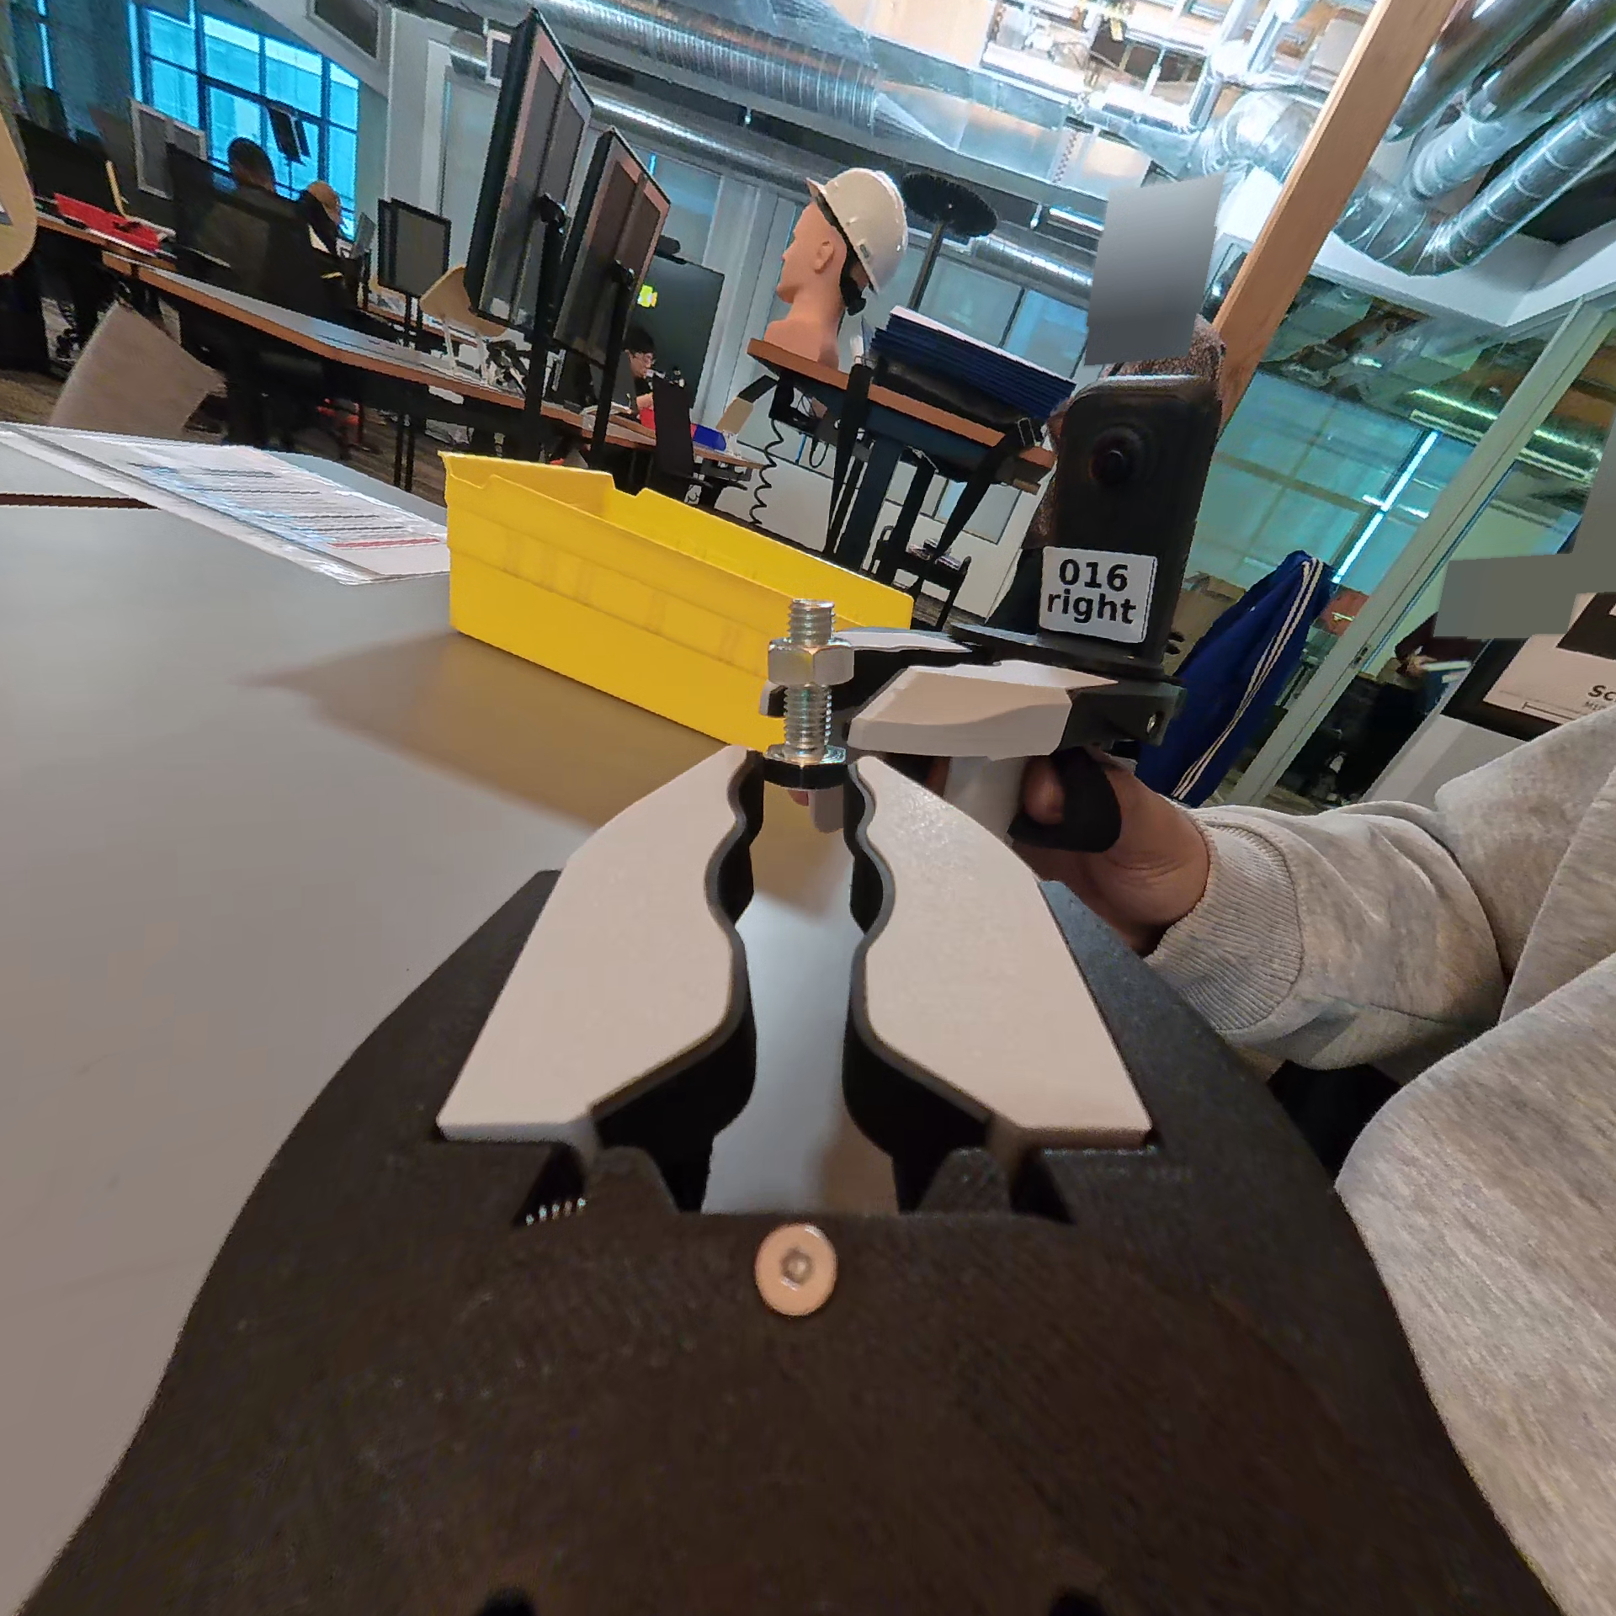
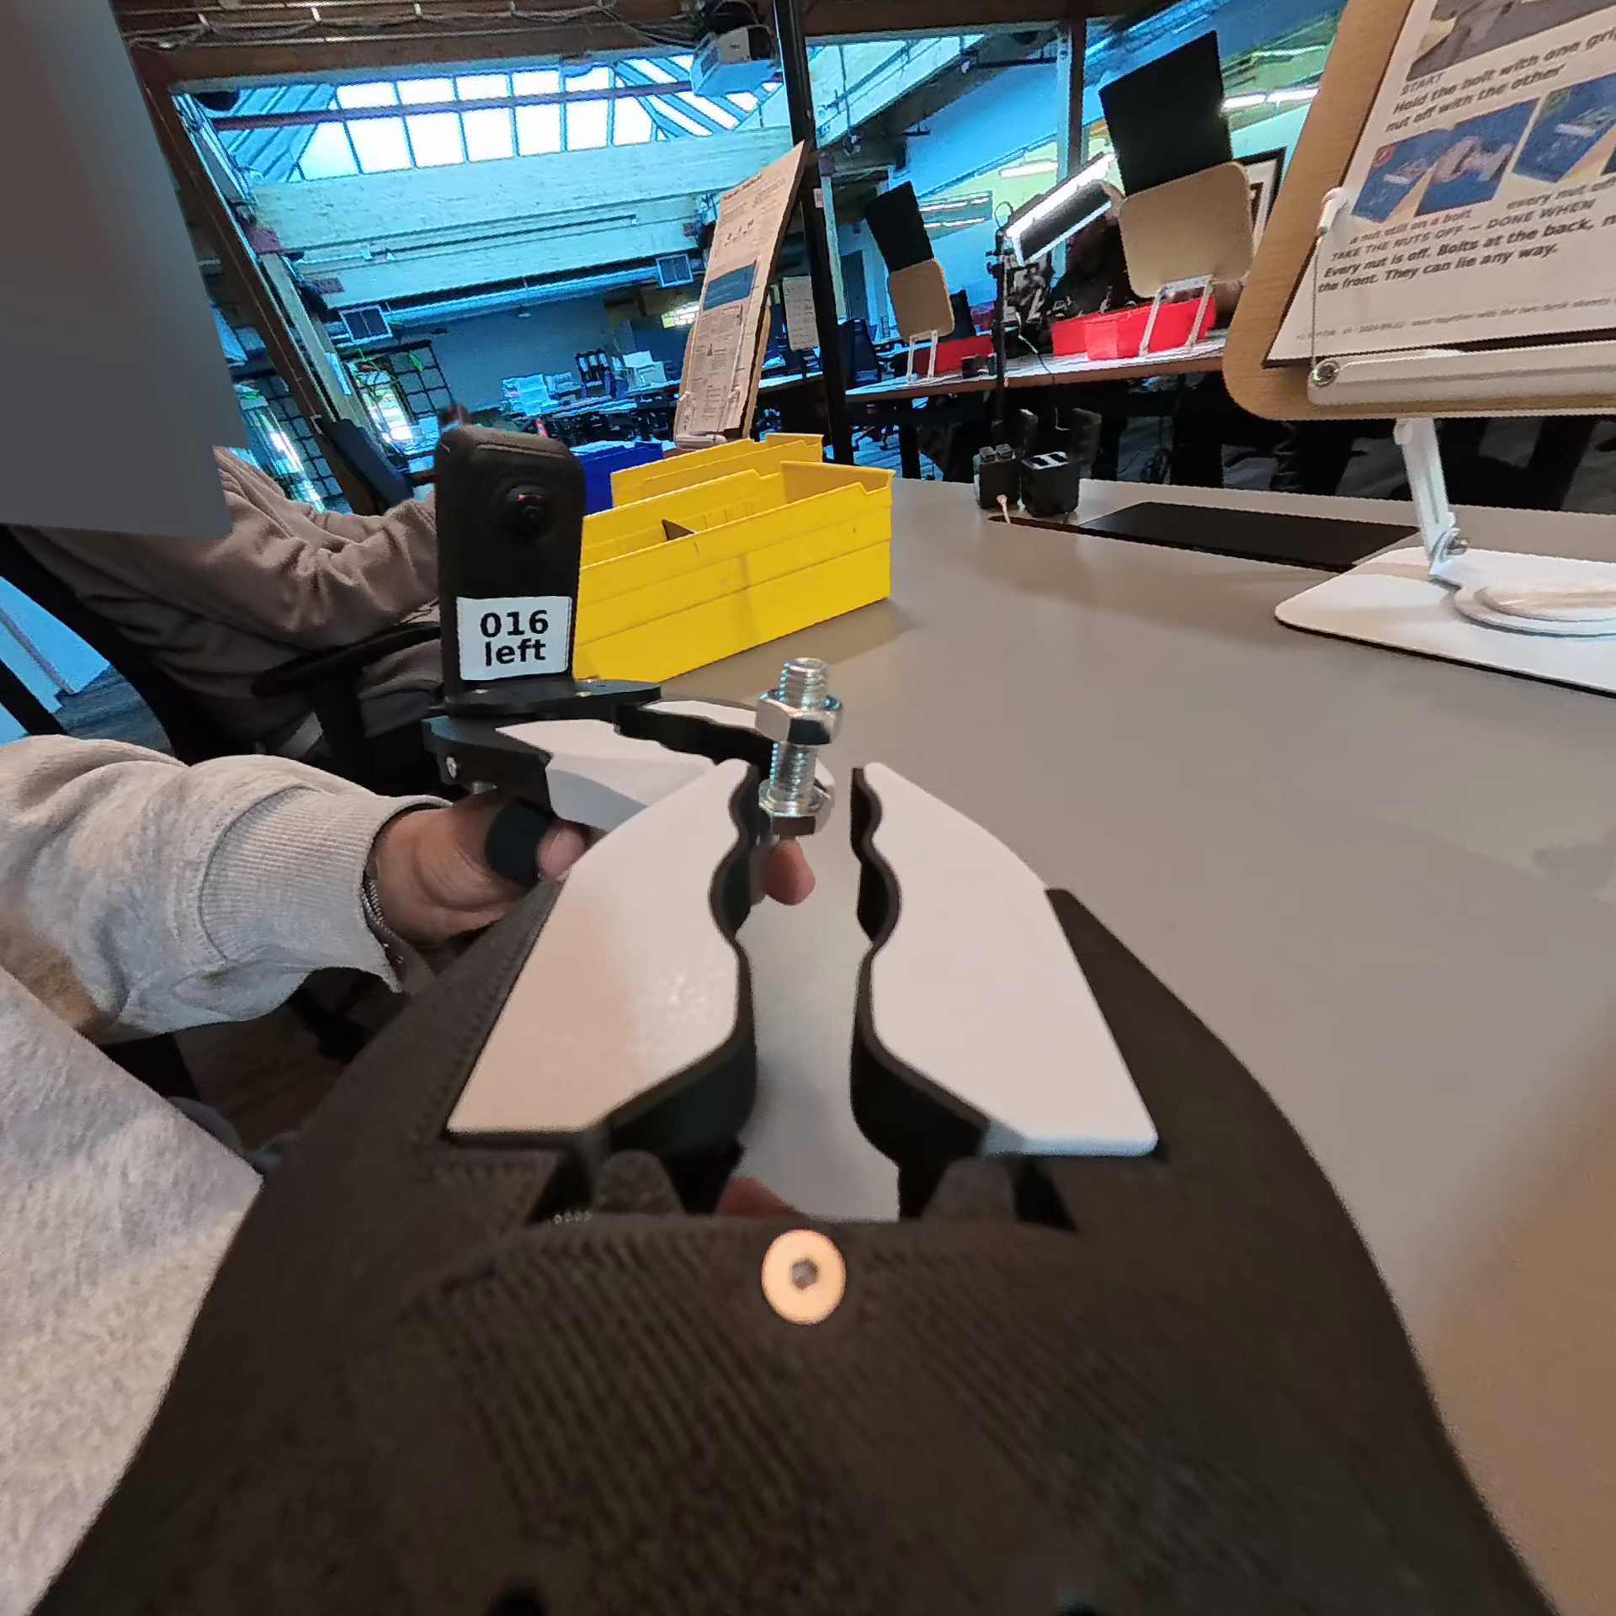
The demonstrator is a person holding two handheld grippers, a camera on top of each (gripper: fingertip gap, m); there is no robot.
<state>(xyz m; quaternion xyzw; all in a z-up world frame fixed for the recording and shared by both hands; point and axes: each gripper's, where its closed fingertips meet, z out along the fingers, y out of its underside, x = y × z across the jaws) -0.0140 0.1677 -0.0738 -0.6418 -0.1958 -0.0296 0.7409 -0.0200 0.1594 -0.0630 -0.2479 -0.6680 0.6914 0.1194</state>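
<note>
My left claw (image 1: 797, 769) is nearly closed around the bottom of a shiny silver metal bolt with a bumpy thread (image 1: 803, 700). The bolt stands upright in the air, just above the tabletop. My right claw (image 2: 804, 774) comes in from the side and sits around the same bolt, just under a six-sided silver nut (image 1: 809, 669). I see a thin gap beside the bolt in each claw, so I cannot tell which one really squeezes it. The claw fingers are smooth and white on top, with wavy black edges.

A hand in a soft grey sleeve (image 1: 1111, 839) holds the right claw's handle.

The smooth, flat grey tabletop (image 1: 262, 787) has a long yellow plastic bin (image 1: 612, 595) on it, close behind the bolt. The room is big, with dark screens (image 1: 560, 219), a dummy head in a white hard hat (image 1: 861, 219) and silver pipes (image 1: 1487, 157) overhead.
</note>
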